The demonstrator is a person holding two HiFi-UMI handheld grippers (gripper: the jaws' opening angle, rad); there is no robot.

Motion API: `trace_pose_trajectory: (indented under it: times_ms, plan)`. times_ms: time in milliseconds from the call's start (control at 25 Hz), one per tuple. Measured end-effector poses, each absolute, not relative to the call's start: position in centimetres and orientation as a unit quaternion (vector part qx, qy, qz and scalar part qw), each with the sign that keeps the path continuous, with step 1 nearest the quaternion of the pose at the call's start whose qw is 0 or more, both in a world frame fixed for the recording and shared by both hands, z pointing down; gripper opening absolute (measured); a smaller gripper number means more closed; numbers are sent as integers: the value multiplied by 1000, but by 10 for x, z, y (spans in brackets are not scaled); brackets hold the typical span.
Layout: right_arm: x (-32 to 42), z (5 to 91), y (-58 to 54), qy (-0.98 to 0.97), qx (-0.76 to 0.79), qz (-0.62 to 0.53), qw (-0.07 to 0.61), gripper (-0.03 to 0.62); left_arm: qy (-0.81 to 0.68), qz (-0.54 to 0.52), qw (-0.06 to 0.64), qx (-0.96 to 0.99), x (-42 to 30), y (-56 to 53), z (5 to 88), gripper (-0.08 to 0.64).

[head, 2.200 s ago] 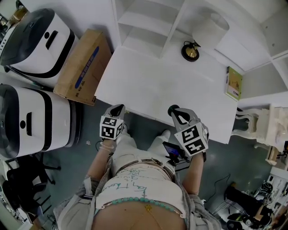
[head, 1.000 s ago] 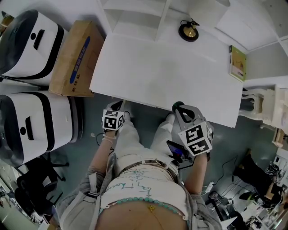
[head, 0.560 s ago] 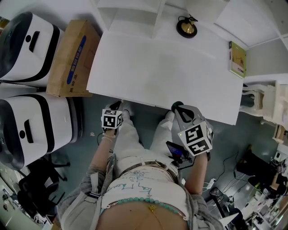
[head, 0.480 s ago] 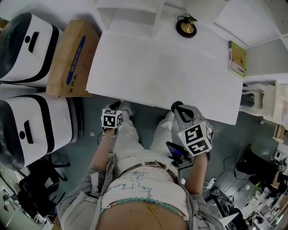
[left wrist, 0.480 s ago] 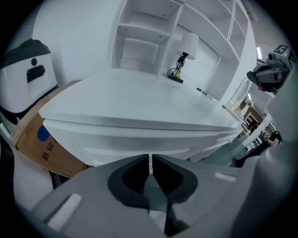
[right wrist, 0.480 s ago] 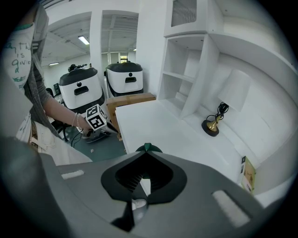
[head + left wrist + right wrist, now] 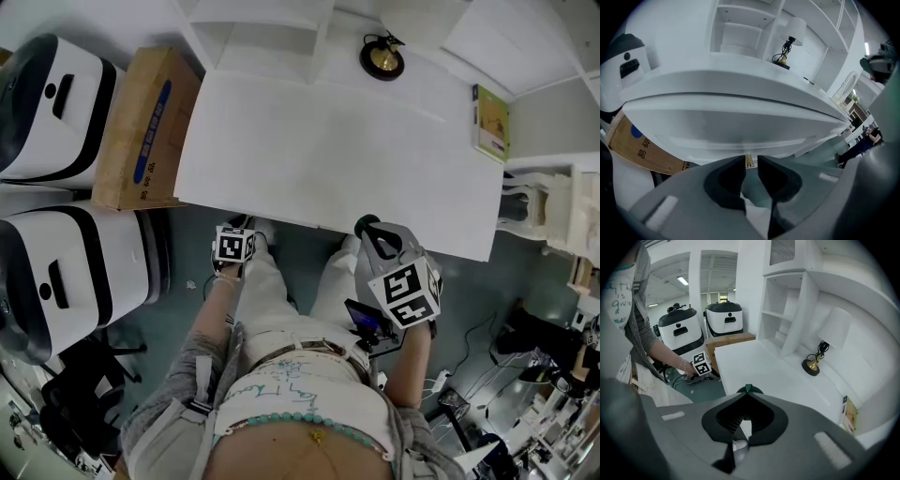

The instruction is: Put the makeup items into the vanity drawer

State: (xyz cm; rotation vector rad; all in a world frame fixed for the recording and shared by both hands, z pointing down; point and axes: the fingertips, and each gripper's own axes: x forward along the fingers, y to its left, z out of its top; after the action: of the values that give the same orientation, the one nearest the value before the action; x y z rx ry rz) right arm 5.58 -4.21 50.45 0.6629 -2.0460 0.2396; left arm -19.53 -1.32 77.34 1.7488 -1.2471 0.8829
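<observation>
The left tool (image 7: 751, 161) is held low, below the edge of the white table (image 7: 337, 150), and it points straight at the front of the drawer (image 7: 736, 126). Its jaws stand only a little apart. A small brass knob (image 7: 749, 161) shows in the narrow gap, just ahead of the tips. I cannot tell if the jaws already touch the knob. I judge that this tool is placed so in order to catch the knob and pull the drawer out, because the drawer looks closed.

The right tool (image 7: 747, 392) is held higher, over the near edge of the table. Its jaws are closed together on a small dark green item (image 7: 748, 389), whose top sticks out just beyond the tips. Probably this is one of the makeup items, but most of it is hidden. It seems to wait there, just beside the place where the drawer will open, so that the way into the drawer is short.

No other makeup item shows on the table ahead of the tools.
</observation>
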Motion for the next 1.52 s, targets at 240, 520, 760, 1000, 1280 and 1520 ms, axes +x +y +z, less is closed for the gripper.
trace_pose_trajectory:
  times_ms: [240,520,760,1000,1280,1520]
  plan:
    - [57,506,-48,-833,274,100,470,29,-493,363,413,675,-197,-14,790,148]
    - [59,504,-48,-831,278,102,470,29,-491,380,421,661,-196,-19,807,155]
    - [73,501,-44,-822,297,110,473,29,-489,394,423,653,-196,-19,816,155]
    - [84,497,-45,-815,317,112,472,29,-487,397,437,644,-196,-21,820,103]
    - [88,491,-44,-812,327,110,471,29,-475,416,424,650,-192,-20,820,96]
    - [89,488,-44,-814,329,106,466,29,-468,427,418,651,-191,-20,818,96]
